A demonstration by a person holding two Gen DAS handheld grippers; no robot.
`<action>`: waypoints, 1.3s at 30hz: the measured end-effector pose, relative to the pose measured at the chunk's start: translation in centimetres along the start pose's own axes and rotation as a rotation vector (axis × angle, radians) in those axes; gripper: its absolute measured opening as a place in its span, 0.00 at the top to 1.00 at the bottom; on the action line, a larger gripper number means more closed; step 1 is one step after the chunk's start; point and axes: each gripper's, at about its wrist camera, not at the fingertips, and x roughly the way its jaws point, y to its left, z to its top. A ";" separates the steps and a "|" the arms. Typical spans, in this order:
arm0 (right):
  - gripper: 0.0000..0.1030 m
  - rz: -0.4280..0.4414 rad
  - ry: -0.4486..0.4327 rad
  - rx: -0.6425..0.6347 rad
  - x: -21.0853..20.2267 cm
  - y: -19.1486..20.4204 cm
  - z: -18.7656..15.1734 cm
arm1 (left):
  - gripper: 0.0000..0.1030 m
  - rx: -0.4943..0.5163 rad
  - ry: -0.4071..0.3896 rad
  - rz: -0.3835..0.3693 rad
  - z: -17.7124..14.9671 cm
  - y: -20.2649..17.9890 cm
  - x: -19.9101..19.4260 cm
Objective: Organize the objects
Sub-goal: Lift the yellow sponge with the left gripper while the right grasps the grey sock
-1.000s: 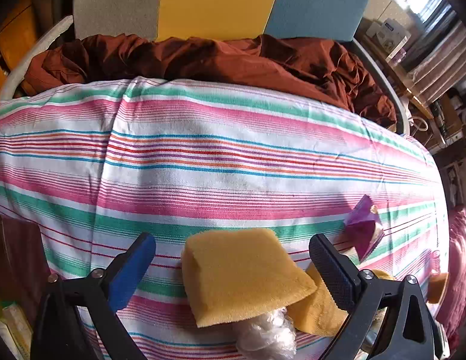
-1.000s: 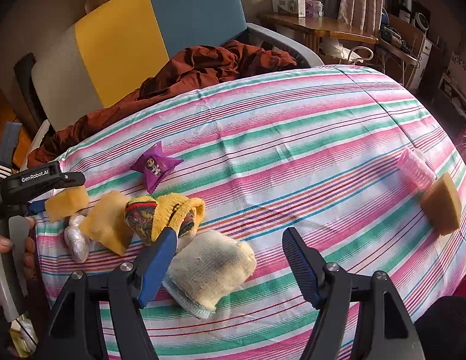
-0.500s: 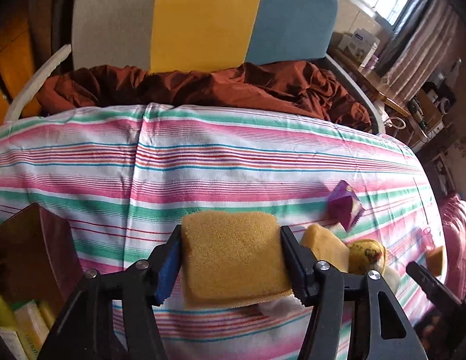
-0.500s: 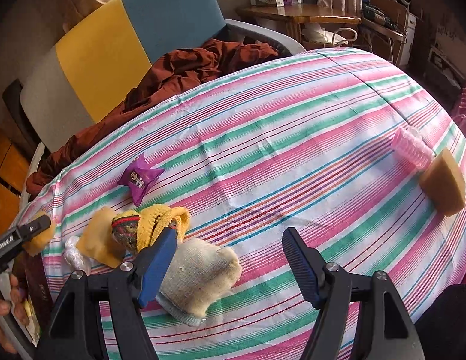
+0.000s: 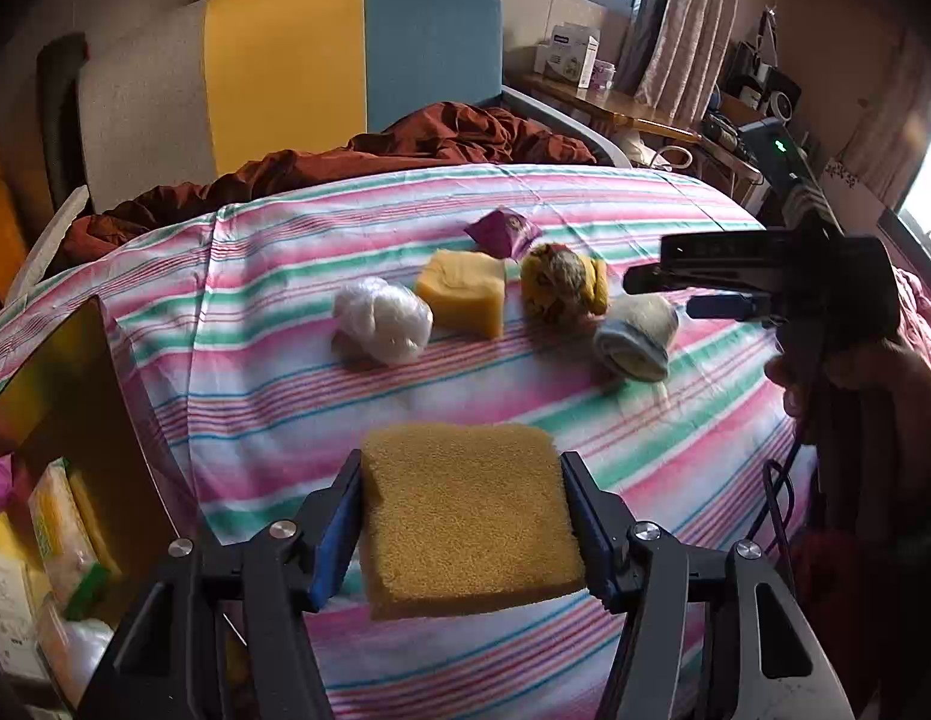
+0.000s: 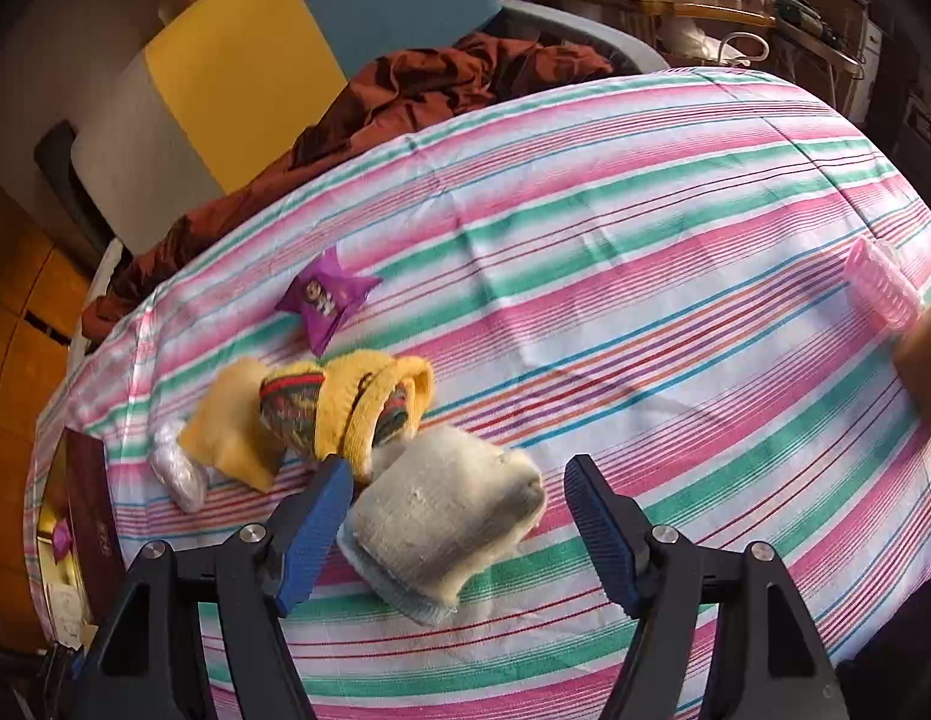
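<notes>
On the striped bed (image 5: pixel 255 324), left tongs (image 5: pixel 462 531) grip one of two sponges (image 5: pixel 471 534); right tongs (image 6: pixel 459 516) gape.

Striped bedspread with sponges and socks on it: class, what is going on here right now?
A person is tidying small things off a striped bedspread using two handheld claws. The left claw has just closed on a yellow sponge and holds it above the cover, near an open box at the bed's edge. The right claw is open around a rolled cream sock, not yet gripping it.
</notes>
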 end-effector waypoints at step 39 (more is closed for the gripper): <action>0.30 -0.154 0.020 -0.213 1.6 3.2 -1.0 | 0.38 0.052 -0.036 0.021 -6.3 -0.6 3.3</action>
